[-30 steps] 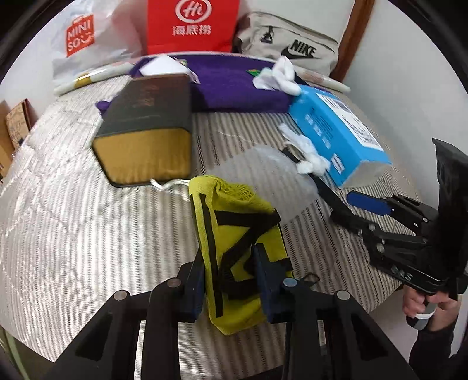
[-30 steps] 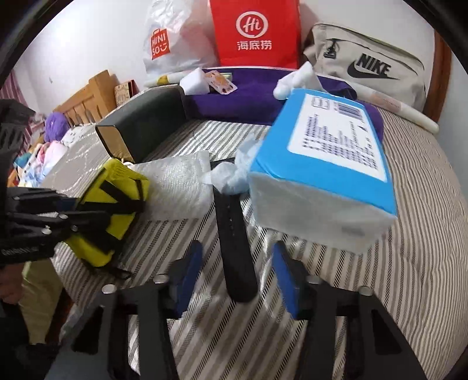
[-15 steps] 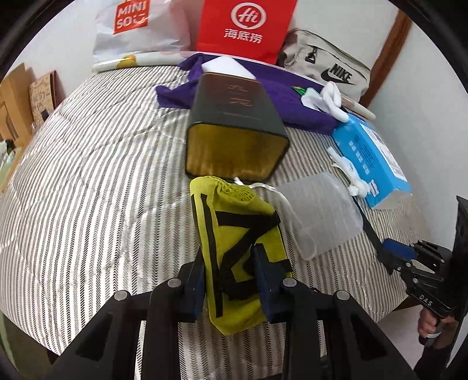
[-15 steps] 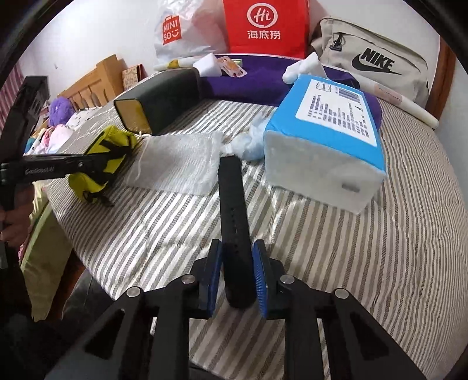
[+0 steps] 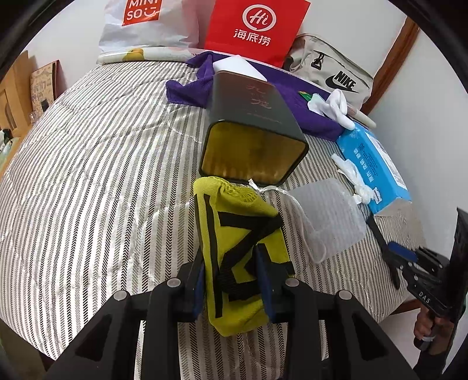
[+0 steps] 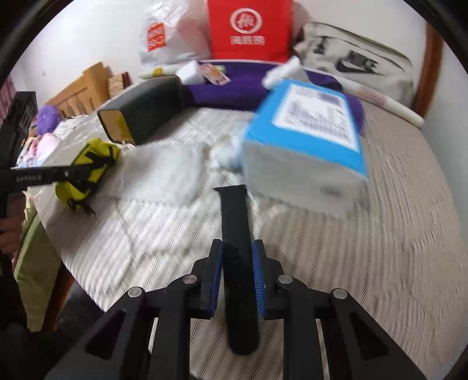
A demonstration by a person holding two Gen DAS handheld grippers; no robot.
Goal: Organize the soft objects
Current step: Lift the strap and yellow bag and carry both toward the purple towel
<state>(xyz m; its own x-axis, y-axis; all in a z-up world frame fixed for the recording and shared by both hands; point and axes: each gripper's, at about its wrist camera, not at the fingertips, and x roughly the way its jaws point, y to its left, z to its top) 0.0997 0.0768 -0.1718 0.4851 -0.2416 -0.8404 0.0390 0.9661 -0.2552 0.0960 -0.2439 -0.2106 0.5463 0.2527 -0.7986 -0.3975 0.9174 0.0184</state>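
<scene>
My left gripper [image 5: 232,280] is shut on a yellow mesh pouch with black straps [image 5: 237,233], held over the striped bed; the pouch also shows in the right wrist view [image 6: 87,172]. My right gripper [image 6: 237,271] is shut on a black rubber strap [image 6: 235,233], lifted above the bed, and it also shows in the left wrist view [image 5: 406,257]. A clear bubble-wrap sheet [image 5: 327,216] lies between the pouch and a blue tissue pack [image 5: 371,163]. The right wrist view is motion-blurred.
A dark tin box with a gold end [image 5: 251,131] lies just beyond the pouch. A purple cloth [image 5: 292,102], white crumpled tissue [image 5: 336,105], a red bag [image 5: 257,26], a Miniso bag [image 5: 140,23] and a Nike bag [image 5: 330,73] sit at the back.
My right gripper closed on the black strap and lifted it off the bed toward the tissue pack. My left gripper carried the yellow pouch left, facing the tin box.
</scene>
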